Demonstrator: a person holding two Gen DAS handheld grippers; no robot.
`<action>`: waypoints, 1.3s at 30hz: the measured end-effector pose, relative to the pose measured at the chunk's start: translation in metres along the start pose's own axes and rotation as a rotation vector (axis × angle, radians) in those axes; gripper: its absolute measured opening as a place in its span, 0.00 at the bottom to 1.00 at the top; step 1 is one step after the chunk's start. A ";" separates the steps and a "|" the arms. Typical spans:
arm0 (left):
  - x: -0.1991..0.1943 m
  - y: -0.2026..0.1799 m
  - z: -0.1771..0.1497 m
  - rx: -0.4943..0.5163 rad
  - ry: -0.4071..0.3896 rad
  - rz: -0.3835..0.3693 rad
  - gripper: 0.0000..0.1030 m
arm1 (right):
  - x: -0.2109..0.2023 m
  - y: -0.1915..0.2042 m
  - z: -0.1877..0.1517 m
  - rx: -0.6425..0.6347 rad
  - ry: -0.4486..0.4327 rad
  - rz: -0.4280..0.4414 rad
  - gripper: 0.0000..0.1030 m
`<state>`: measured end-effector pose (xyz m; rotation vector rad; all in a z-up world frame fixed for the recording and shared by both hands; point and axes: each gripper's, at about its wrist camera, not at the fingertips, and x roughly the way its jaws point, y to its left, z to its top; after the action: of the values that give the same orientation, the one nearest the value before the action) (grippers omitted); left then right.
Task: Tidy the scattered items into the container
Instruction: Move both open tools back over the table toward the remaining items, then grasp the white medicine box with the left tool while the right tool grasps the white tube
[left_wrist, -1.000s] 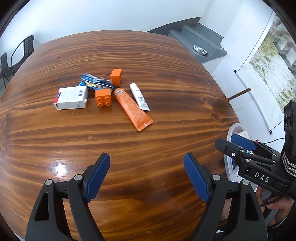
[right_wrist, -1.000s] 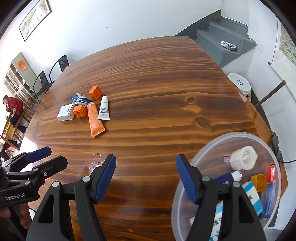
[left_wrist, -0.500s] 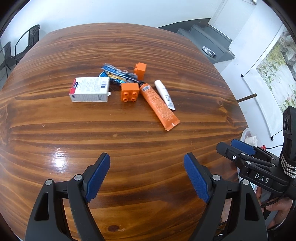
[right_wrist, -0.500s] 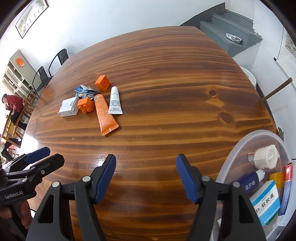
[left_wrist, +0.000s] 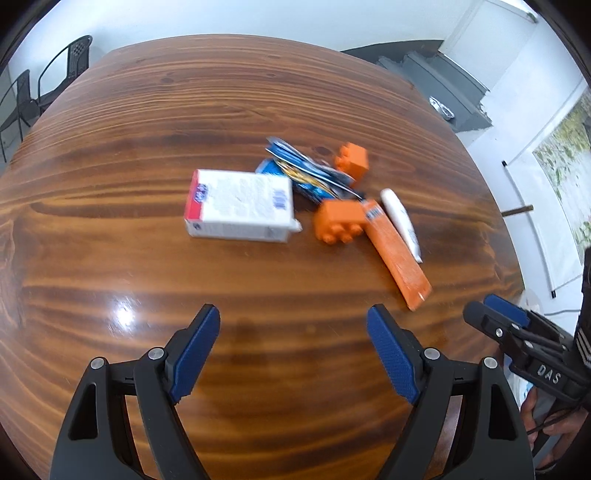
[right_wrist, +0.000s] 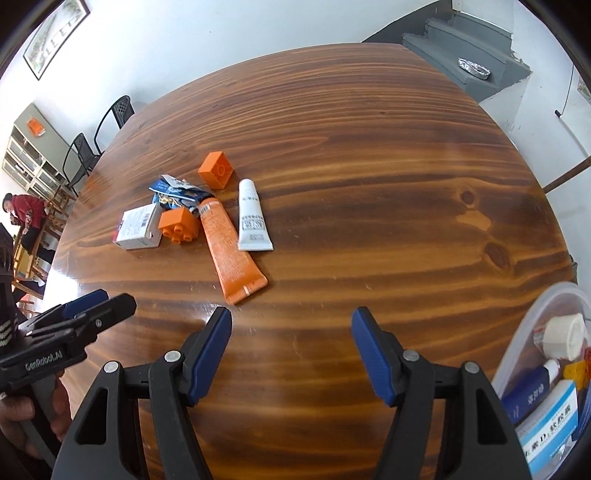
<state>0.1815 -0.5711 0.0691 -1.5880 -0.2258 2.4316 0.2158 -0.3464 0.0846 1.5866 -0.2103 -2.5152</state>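
Right wrist view: the loose items sit in one cluster on the table (right_wrist: 369, 147), well apart from the container (right_wrist: 532, 325) at the lower right edge. Cluster, from left: white box (right_wrist: 138, 229), orange brick (right_wrist: 179, 223), orange tube (right_wrist: 231, 247), white tube (right_wrist: 252, 218); behind them a blue foil wrapper (right_wrist: 173, 192) and a second orange brick (right_wrist: 216, 170). The front brick touches the orange tube; the two tubes lie side by side. Container already holds a tape roll, a blue tube and a printed box, so the task is partly done.

Change since a second ago: the cluster is larger and nearer in both views, and the container has slid toward the frame edge. Both hands have advanced from the container toward the pile. Left wrist view is motion-blurred.

Right gripper (right_wrist: 291, 350): jaws well apart, nothing between them, bare table under them. Left gripper (left_wrist: 293, 350): same, spread wide and empty, the box (left_wrist: 240, 205) ahead of it.

Judgement: approach phase of the next pick. The orange tube lies nearest the right gripper, the box nearest the left.
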 end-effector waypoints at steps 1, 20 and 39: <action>0.002 0.007 0.005 -0.014 0.000 0.005 0.82 | 0.002 0.002 0.003 0.000 -0.003 0.000 0.70; 0.035 0.017 0.061 0.027 -0.046 0.074 0.82 | 0.041 0.024 0.047 -0.034 -0.038 -0.038 0.70; 0.051 0.015 0.057 0.107 -0.029 0.119 0.77 | 0.080 0.029 0.076 -0.087 -0.013 -0.028 0.48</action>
<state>0.1083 -0.5717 0.0433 -1.5630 -0.0056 2.5103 0.1153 -0.3887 0.0528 1.5515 -0.0791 -2.5194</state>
